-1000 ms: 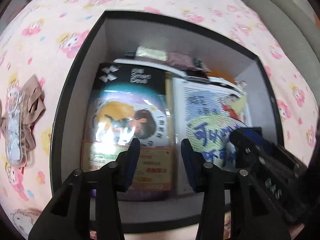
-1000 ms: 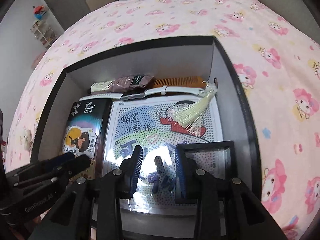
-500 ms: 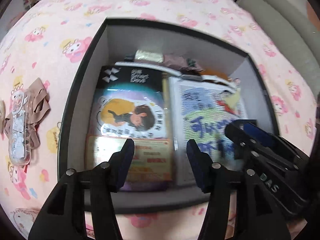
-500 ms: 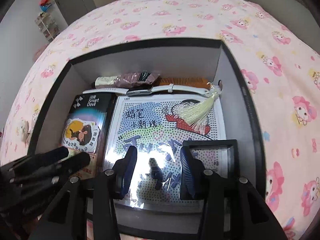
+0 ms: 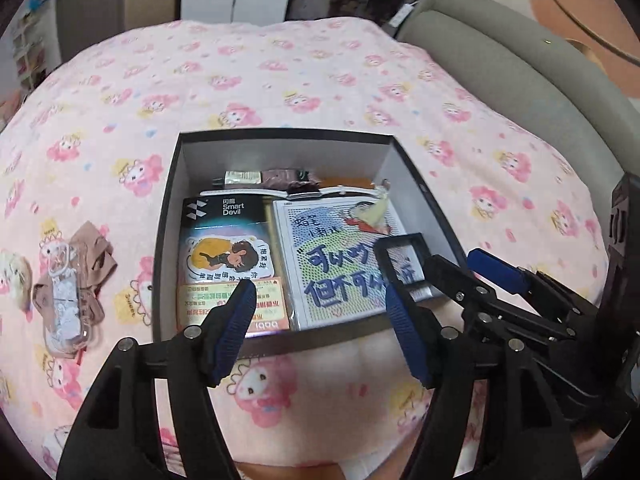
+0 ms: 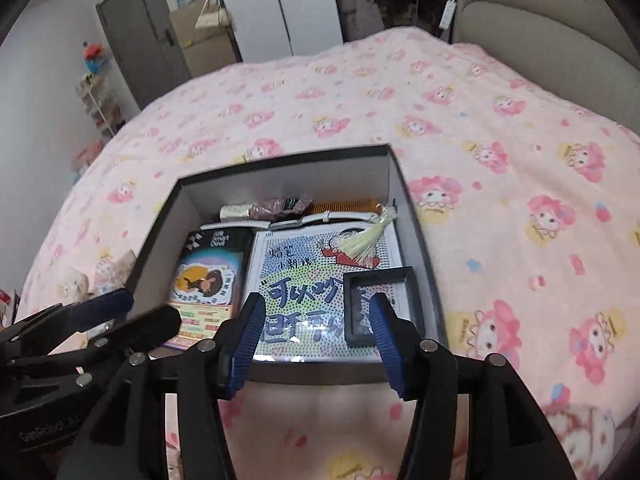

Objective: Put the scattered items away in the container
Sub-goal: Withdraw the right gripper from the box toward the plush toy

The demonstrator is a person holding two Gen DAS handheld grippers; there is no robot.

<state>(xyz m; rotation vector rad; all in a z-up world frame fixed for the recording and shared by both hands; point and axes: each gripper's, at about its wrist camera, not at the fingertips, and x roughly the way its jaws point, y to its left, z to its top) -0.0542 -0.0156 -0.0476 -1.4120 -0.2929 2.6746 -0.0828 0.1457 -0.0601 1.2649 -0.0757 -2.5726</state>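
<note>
A black open box [image 5: 166,216] [image 6: 404,196] sits on the pink patterned bedspread. Inside lie a Smart Devil package [image 5: 224,240] [image 6: 208,276], a dotted cartoon board [image 5: 332,264] [image 6: 304,276], a small black frame [image 5: 404,268] [image 6: 384,304], a tassel [image 6: 360,240], a comb and small packets at the back. My left gripper [image 5: 320,300] is open and empty above the box's near edge. My right gripper [image 6: 316,312] is open and empty there too. A clear phone case on brown cloth [image 5: 68,284] lies on the bed left of the box.
A grey padded headboard [image 5: 500,64] [image 6: 540,28] borders the bed on the right. A plush toy [image 5: 12,276] lies at the far left. A door, cardboard boxes and a shelf [image 6: 96,92] stand beyond the bed.
Both grippers have pulled back and up out of the box, and their jaws have spread wider. The box contents have not moved.
</note>
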